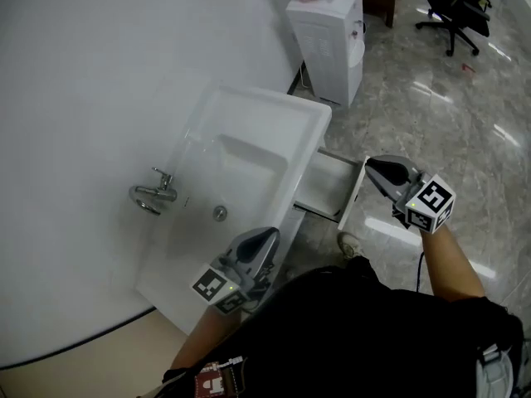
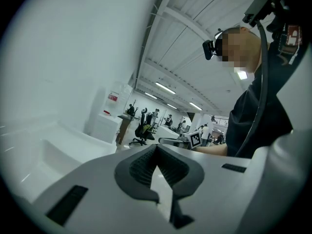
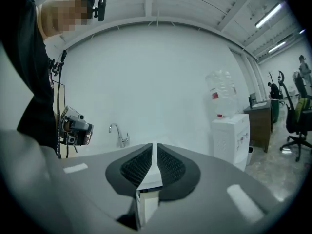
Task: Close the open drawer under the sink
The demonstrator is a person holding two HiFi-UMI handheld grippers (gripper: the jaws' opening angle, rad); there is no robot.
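A white drawer (image 1: 326, 182) stands pulled out from under the white sink (image 1: 249, 118), its front panel toward the tiled floor. My right gripper (image 1: 372, 167) is shut with nothing in it. It hovers just beside the upper end of that front panel; whether it touches I cannot tell. My left gripper (image 1: 269, 236), also shut and empty, is over the sink's near front edge. In the right gripper view the pads (image 3: 146, 167) meet and point at the sink and faucet (image 3: 118, 133). The left gripper's pads (image 2: 146, 165) close at the tip.
A chrome faucet (image 1: 154, 192) sits at the sink's wall side. A white water dispenser (image 1: 328, 36) stands beyond the sink against the wall. An office chair (image 1: 455, 11) is far off on the glossy tiled floor (image 1: 448, 131). A person's shoe (image 1: 349, 243) is below the drawer.
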